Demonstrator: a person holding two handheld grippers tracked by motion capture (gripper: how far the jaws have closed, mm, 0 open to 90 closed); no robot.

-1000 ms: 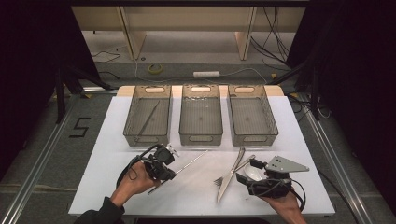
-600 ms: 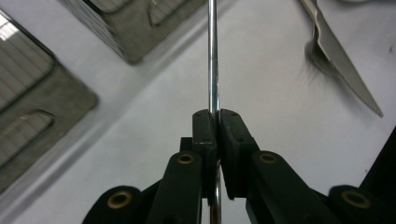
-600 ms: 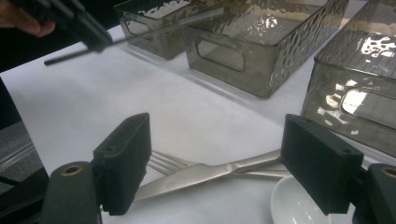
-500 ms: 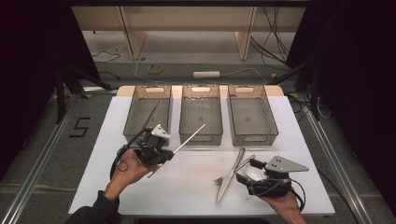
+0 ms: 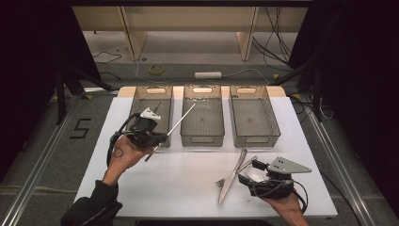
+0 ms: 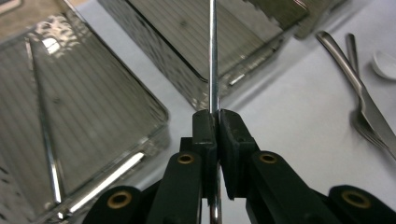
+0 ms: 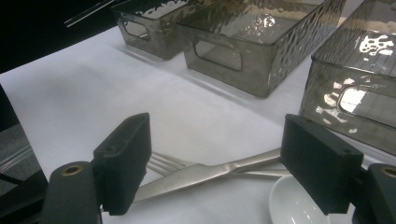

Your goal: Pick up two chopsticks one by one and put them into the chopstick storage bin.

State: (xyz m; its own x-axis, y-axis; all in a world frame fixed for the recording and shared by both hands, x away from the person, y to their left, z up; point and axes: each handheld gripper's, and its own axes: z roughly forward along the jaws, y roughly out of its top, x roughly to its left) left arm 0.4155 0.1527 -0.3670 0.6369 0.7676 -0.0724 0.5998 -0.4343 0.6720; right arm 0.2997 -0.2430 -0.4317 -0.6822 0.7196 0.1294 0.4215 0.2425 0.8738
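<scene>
My left tool is clenched on a thin metal rod, held mid-shaft so its long end reaches toward the left bin, where a similar rod already lies. Sorting by kind, I judge. My right tool rests released on the tabletop, jaws either side of the knife and fork, spoon beside.

Landmark: middle bin on worktop. Left bin and right bin flank it. Knife, fork and spoon lie before it, toward the right; knife crosses over fork.
</scene>
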